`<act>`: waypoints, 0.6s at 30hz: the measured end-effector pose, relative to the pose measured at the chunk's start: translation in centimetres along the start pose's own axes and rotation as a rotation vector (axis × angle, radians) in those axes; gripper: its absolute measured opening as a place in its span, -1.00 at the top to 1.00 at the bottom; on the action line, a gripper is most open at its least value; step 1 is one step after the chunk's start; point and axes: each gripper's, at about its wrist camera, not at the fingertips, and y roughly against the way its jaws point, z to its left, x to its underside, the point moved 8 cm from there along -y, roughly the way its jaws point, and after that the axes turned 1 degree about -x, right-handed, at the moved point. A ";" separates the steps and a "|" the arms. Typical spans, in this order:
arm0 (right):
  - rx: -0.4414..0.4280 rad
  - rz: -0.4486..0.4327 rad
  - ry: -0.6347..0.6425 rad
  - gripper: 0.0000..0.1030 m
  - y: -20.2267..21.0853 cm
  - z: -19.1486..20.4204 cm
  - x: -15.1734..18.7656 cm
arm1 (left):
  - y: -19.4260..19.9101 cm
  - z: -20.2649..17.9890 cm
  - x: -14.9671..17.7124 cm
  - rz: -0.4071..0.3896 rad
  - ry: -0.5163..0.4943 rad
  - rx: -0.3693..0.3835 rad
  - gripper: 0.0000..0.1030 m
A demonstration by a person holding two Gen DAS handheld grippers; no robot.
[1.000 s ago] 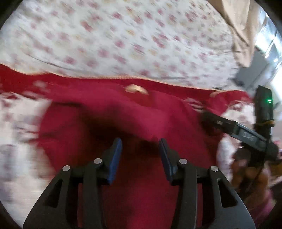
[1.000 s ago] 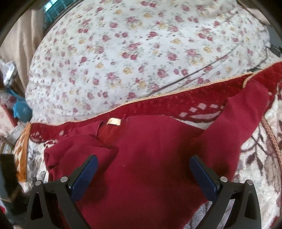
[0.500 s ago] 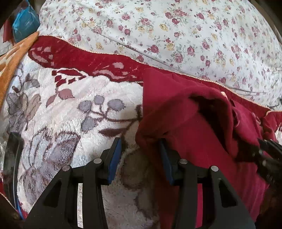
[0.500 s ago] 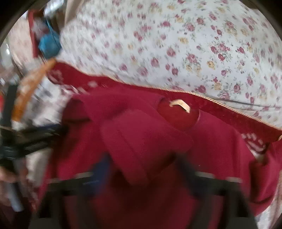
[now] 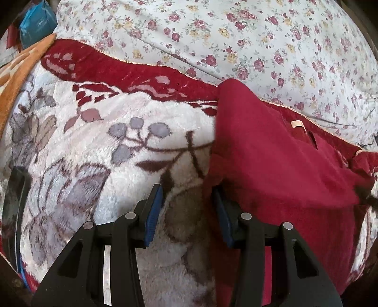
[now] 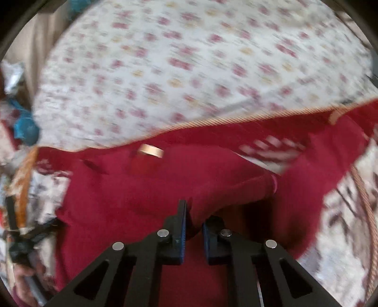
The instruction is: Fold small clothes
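Note:
A dark red small top (image 5: 271, 151) lies on a plush white and red blanket (image 5: 113, 151), its neck label (image 5: 297, 123) facing up. My left gripper (image 5: 186, 207) is open and empty, low over the blanket at the garment's left edge; its right finger (image 5: 222, 212) touches that edge. In the right wrist view the same top (image 6: 141, 196) fills the middle, with its label (image 6: 151, 150). My right gripper (image 6: 192, 226) is shut on a raised fold of the red top (image 6: 226, 191), a sleeve-like flap lifted above the body. This view is blurred.
A floral white sheet (image 5: 259, 47) covers the bed behind the blanket. An orange patterned cloth (image 5: 21, 70) and a blue packet (image 5: 35, 21) lie at the far left. The left gripper's dark frame (image 6: 21, 238) shows at the left edge of the right wrist view.
My left gripper has left the garment's middle and moved to its left edge, still open. My right gripper went from wide open to shut on a fold of the top.

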 end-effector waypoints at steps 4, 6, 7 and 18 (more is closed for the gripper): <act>0.028 0.126 -0.051 0.44 -0.3 -1.8 1.9 | 1.2 0.4 0.4 0.018 0.025 0.030 0.15; 0.098 0.052 -0.060 0.14 2.1 -2.7 1.3 | 2.1 0.6 0.3 0.005 0.025 0.030 0.15; 0.118 0.021 -0.051 0.13 3.0 -2.8 0.8 | 2.7 0.7 0.1 -0.019 0.024 0.022 0.15; -0.328 0.003 0.373 0.13 -5.4 19.3 -4.4 | 1.0 0.0 0.2 0.011 0.020 0.075 0.15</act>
